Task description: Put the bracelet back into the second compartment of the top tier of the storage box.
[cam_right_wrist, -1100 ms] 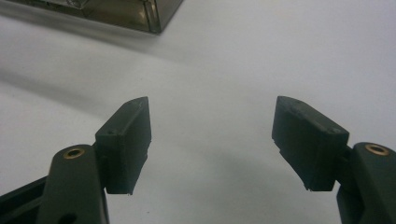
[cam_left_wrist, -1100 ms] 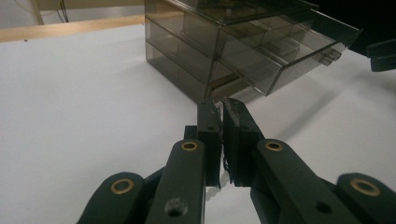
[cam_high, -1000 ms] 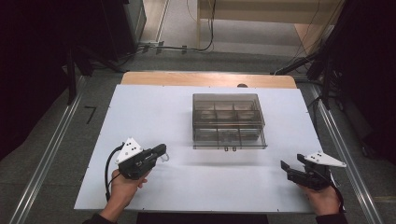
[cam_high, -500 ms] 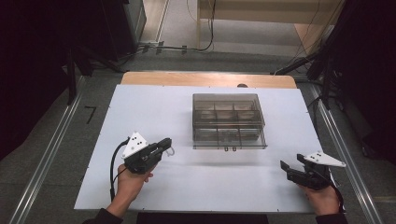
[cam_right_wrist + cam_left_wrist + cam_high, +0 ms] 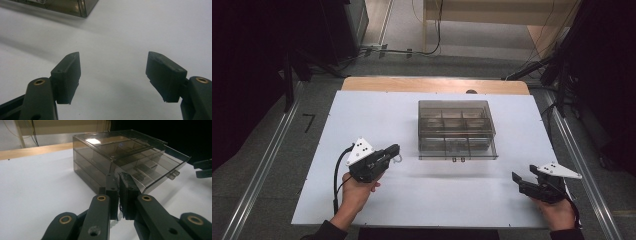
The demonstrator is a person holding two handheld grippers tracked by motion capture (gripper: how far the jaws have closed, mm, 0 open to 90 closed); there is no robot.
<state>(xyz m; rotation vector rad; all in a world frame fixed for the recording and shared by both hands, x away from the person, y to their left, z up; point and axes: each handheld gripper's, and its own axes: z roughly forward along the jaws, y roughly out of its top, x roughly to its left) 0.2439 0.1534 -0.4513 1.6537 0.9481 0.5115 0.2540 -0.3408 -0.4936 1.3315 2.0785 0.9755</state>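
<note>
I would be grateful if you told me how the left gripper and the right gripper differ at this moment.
The left gripper has its fingers shut on a small white hook, while the right gripper stands open and empty. The left gripper lies nearer the clear compartment box and points at it; the right gripper sits farther off, near the table's front right corner. Both are black, hand-held, and carry a pale three-cornered plate.

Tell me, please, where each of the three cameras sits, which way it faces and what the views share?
High view: above the person's side, looking forward and down on the white table; both forearms, left gripper, right gripper.
Left gripper view: rides the left gripper, looking along its shut jaws, which hold a small white piece, at the smoked plastic organiser box.
Right gripper view: rides the right gripper, looking over open jaws down at the table.
Shared: all three show the box.
</note>
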